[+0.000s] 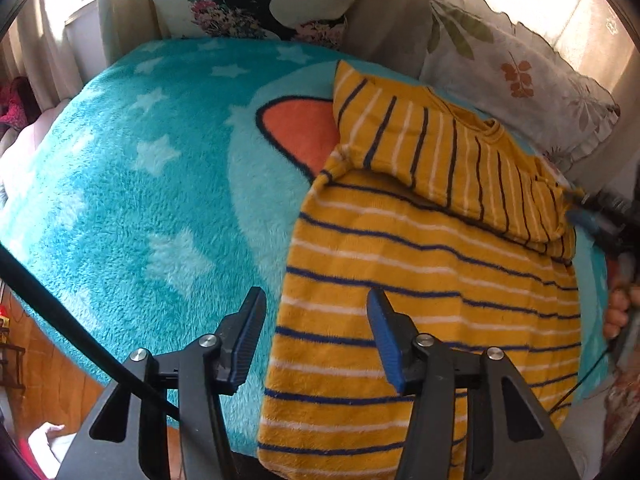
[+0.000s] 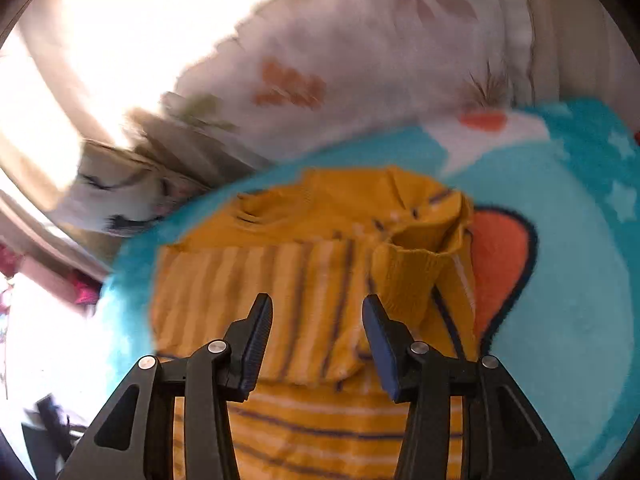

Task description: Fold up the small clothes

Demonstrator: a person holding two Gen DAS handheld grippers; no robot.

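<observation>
A small yellow shirt with navy and white stripes (image 1: 432, 280) lies on a teal star blanket (image 1: 140, 180), its top part and sleeves folded across the body. My left gripper (image 1: 316, 304) is open and empty, hovering over the shirt's left edge near the hem. In the right wrist view the shirt (image 2: 304, 280) shows blurred, with a folded sleeve cuff (image 2: 408, 276) just beyond the right finger. My right gripper (image 2: 316, 312) is open and empty just above the folded sleeves. It also shows in the left wrist view (image 1: 600, 208) at the shirt's right edge.
A floral pillow (image 1: 520, 76) and a white pillow with a dark print (image 1: 256, 0) lie at the far end of the bed. The blanket has an orange patch (image 1: 300, 132) left of the shirt. Wooden floor (image 1: 48, 376) is below the bed's left edge.
</observation>
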